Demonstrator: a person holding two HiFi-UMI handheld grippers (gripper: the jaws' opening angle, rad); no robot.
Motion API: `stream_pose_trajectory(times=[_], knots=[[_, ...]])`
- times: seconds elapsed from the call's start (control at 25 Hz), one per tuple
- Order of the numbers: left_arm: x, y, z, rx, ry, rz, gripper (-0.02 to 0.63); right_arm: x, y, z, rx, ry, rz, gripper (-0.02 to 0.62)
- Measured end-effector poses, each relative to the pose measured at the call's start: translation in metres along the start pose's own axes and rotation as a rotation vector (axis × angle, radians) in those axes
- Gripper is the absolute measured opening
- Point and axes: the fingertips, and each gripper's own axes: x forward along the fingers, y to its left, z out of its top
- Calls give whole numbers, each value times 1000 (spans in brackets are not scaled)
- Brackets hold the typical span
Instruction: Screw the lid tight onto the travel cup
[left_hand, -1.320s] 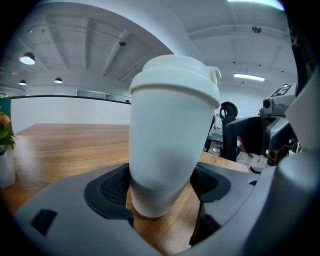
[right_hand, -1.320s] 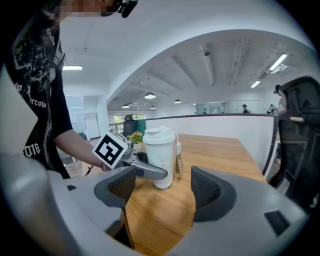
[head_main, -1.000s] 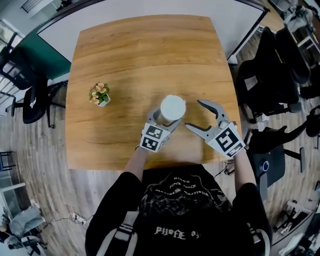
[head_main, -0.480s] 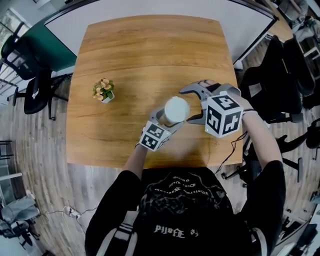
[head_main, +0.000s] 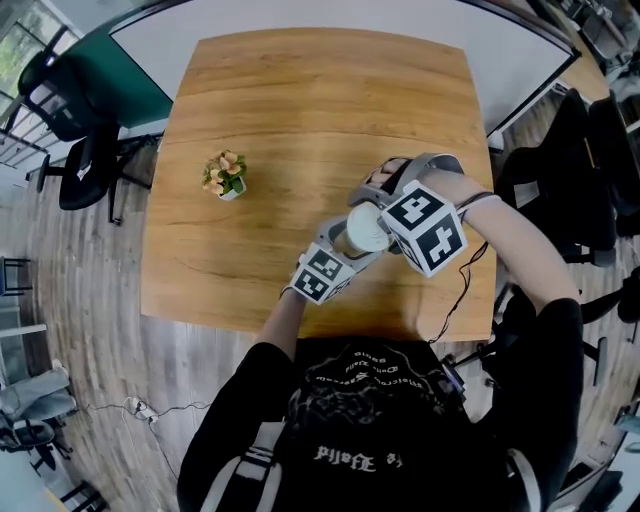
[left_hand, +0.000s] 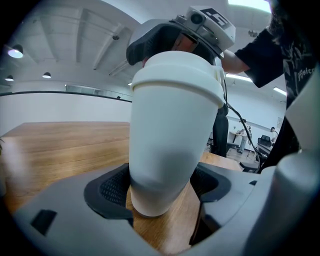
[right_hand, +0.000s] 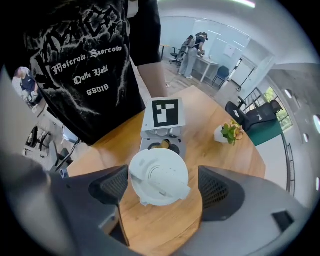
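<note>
A white travel cup (left_hand: 170, 140) stands upright on the wooden table (head_main: 300, 100) with its white lid (right_hand: 159, 176) on top. My left gripper (left_hand: 162, 189) is shut on the cup's lower body, with a dark pad on each side of it. My right gripper (right_hand: 160, 186) hangs over the cup and points down at it, and its jaws are opening. The lid sits between the two pads (right_hand: 110, 184) with a gap on each side. In the head view the lid (head_main: 367, 228) shows beside the right gripper's marker cube (head_main: 425, 228).
A small potted plant (head_main: 226, 175) stands on the table to the left of the cup. Office chairs (head_main: 80, 150) stand around the table, on the left and on the right. The person's torso is close to the table's near edge.
My right gripper has swung in from the table at the cup's right to a place over the lid, jaws pointing down. The left gripper has kept hold of the cup.
</note>
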Motion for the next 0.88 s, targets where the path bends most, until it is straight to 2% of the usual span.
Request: stream_pose_trajectory(times=[0.2, 0.36, 0.56, 0.88], knots=[[1, 3, -2, 0, -8, 1, 403, 11, 3, 2, -40, 2, 64, 391], [1, 5, -4, -8, -2, -1, 403, 14, 0, 3, 25, -28, 51, 390], [0, 4, -4, -20, 8, 1, 403, 13, -4, 3, 236, -116, 1, 388], [0, 1, -3, -36, 3, 2, 403, 5, -10, 4, 557, -247, -154, 387]])
